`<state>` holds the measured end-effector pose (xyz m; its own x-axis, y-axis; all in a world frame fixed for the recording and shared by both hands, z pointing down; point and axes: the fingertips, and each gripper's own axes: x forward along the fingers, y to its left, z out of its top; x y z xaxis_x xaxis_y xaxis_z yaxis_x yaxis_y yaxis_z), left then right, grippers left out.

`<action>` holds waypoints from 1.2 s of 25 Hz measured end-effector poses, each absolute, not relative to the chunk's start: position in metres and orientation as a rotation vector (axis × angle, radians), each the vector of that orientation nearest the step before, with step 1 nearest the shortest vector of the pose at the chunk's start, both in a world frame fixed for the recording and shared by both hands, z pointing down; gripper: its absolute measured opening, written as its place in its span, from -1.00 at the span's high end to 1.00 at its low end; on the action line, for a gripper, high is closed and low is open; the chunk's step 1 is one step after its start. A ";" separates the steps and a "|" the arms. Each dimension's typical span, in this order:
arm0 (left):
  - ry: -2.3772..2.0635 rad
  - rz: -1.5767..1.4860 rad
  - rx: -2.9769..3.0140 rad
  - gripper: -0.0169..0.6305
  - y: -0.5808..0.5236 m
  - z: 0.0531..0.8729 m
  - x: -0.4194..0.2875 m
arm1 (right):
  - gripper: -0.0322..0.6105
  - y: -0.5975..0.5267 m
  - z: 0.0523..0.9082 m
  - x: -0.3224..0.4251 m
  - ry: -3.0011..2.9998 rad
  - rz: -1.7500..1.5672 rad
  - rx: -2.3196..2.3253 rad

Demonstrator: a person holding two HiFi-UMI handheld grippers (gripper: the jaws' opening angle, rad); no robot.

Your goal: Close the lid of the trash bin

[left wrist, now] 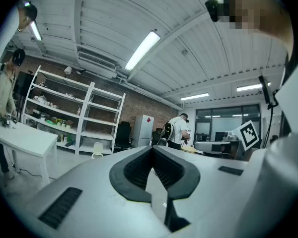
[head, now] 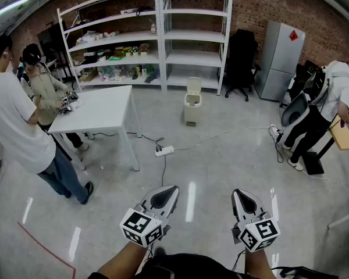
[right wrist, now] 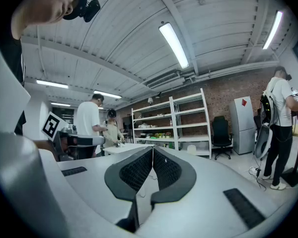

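Note:
A small cream trash bin (head: 192, 104) stands on the floor in front of the shelves, its lid tilted up open. It shows small and far in the left gripper view as the bin (left wrist: 97, 150), and its top peeks over the jaws in the right gripper view as the bin (right wrist: 191, 148). My left gripper (head: 169, 190) and right gripper (head: 239, 194) are held low near my body, far from the bin. Both are shut with the jaws meeting at the tips and nothing between them.
A white table (head: 102, 109) stands left, with two people (head: 17, 121) beside it. A power strip (head: 164, 150) and cables lie on the floor between me and the bin. Another person (head: 323, 112) bends at the right near a grey cabinet (head: 282, 60) and black chair (head: 241, 63).

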<state>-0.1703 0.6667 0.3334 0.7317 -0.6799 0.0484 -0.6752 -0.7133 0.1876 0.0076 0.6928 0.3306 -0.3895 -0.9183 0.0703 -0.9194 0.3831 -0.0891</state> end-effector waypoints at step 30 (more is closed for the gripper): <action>-1.024 -0.065 2.727 0.95 0.298 0.351 -0.179 | 0.87 0.330 0.352 0.010 -2.533 0.223 1.717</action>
<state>-0.1794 0.2985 0.3510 0.7552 -0.6544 0.0383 -0.6443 -0.7303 0.2270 0.0098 0.3305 0.3521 -0.3718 -0.9175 0.1413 -0.9281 0.3639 -0.0792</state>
